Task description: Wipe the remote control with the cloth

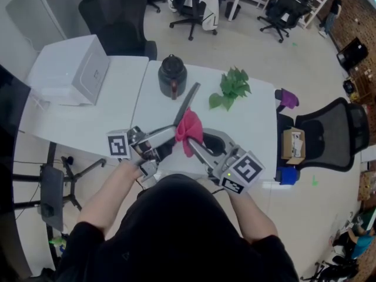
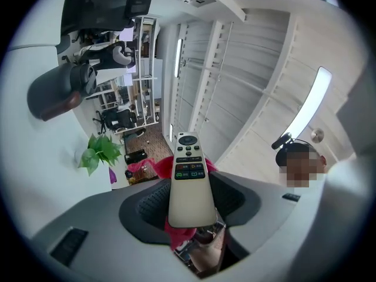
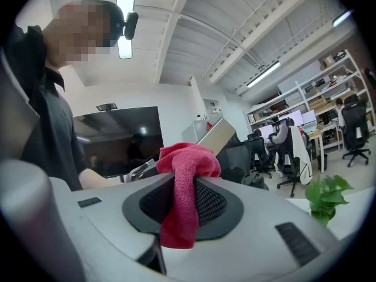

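Observation:
My left gripper [image 1: 170, 135] is shut on a long beige remote control [image 2: 189, 178], which sticks out past the jaws with its buttons facing the camera. From above, the remote control [image 1: 189, 98] reaches up and right over the table. My right gripper [image 1: 195, 147] is shut on a pink cloth [image 3: 183, 188] bunched between its jaws. That cloth [image 1: 189, 129] lies against the remote's lower part, and shows behind the remote as a pink cloth [image 2: 157, 166] in the left gripper view. Both grippers are held above the white table [image 1: 252, 122].
A dark kettle [image 1: 172, 75] stands at the table's far side, a green plant [image 1: 232, 88] to its right. A white box [image 1: 75, 69] sits on the left table. Office chairs [image 1: 332, 135] stand beyond the table's right edge. A purple object [image 1: 287, 98] lies at the table's right rim.

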Motion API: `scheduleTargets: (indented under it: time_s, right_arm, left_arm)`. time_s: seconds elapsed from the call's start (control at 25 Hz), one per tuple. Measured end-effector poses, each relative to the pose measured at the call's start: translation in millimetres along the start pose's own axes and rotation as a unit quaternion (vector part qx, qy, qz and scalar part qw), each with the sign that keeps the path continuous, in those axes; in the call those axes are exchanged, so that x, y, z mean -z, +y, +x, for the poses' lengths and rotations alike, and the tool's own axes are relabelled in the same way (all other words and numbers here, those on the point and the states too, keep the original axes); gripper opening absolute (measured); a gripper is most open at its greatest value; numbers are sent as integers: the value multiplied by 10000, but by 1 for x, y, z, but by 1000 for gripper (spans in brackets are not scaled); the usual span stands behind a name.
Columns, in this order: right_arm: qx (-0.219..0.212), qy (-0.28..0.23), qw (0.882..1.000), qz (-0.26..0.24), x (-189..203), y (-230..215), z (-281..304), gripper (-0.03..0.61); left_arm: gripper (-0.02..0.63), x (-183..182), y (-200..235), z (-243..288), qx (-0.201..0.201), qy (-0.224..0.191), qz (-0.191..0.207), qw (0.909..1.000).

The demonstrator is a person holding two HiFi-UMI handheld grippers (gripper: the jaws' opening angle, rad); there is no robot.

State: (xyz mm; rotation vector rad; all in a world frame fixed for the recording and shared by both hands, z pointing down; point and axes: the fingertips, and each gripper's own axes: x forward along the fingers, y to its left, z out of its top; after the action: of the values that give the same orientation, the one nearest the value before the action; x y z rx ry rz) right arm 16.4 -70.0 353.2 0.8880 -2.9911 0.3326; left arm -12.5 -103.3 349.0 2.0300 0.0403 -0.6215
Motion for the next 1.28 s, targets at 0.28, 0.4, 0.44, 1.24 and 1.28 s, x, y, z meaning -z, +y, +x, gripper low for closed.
scheduleTargets:
  time_s: [0.28,0.4,0.44,1.24,1.28]
  right_arm:
    - [693,-436,9966,92,-26,-43,-21,92]
    - [876,-558,9946,90,-35,-55,-29,92]
    - [903,-577,9942,89,-36,-57,-31,92]
    - [2268,952,9624,-1156,51,-58,-76,92]
    - [2273,973,9626,-1105,54,-58,-78,92]
  left_arm:
    - [210,27,-3,3,73,706,40,9975]
    - [210,35,-1,2,61,882,44,9961]
    - [210,37,0,1,43,911,37,9958]
    - [210,-25,164,-132,-5319,875,3445,7686]
    - [210,-27,178,-145,-5548,807,3353,7572]
